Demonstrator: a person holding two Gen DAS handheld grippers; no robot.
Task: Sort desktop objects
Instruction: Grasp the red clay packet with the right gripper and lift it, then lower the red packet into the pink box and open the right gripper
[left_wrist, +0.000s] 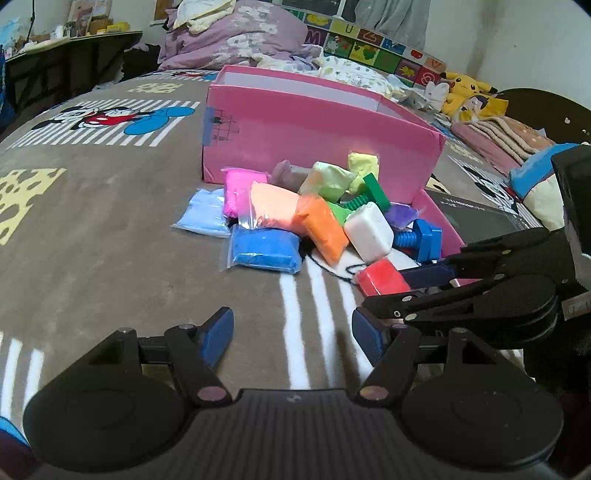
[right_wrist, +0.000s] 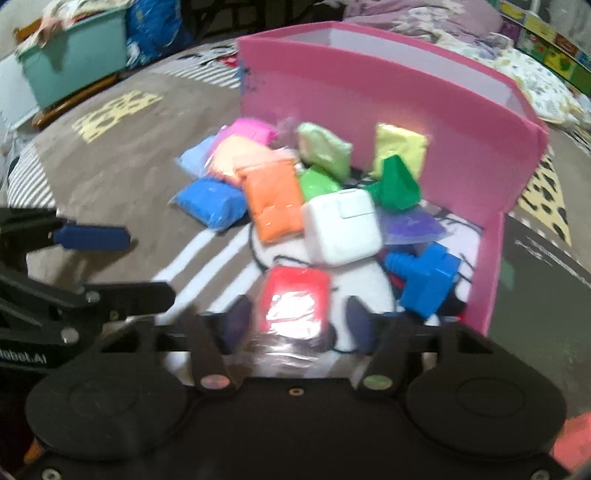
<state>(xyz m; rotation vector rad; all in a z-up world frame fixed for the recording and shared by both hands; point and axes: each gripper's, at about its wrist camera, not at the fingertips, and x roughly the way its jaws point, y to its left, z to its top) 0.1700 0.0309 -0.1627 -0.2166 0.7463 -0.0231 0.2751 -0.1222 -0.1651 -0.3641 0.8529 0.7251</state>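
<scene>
Right now the right gripper (right_wrist: 293, 325) sits low at the near edge of the pile, jaws spread wide with the red clay packet (right_wrist: 293, 302) lying between its fingers (right_wrist: 236, 323) — not yet pinched, as far as I can judge, since there is a gap on the right side. The packet's long axis seems to run away from the gripper toward the white charger block (right_wrist: 341, 229), so the fingers straddle its short width, which is the relation that matters for a clean squeeze. The right-wrist view is blurred, so whether the left finger is touching is hard to tell.

The left gripper (left_wrist: 291, 334) hovers over bare brown blanket (left_wrist: 110, 240), wide open and holding nothing, well to the left of the red packet (left_wrist: 382, 280) and clearly the farther of the two.

Beyond lie the orange packet (right_wrist: 275, 201), the blue packet (right_wrist: 210, 201) and the blue toy bolt (right_wrist: 424, 275), all heaped in front of the pink box (right_wrist: 406, 99) at the far side. My guess is the box is where things go.
</scene>
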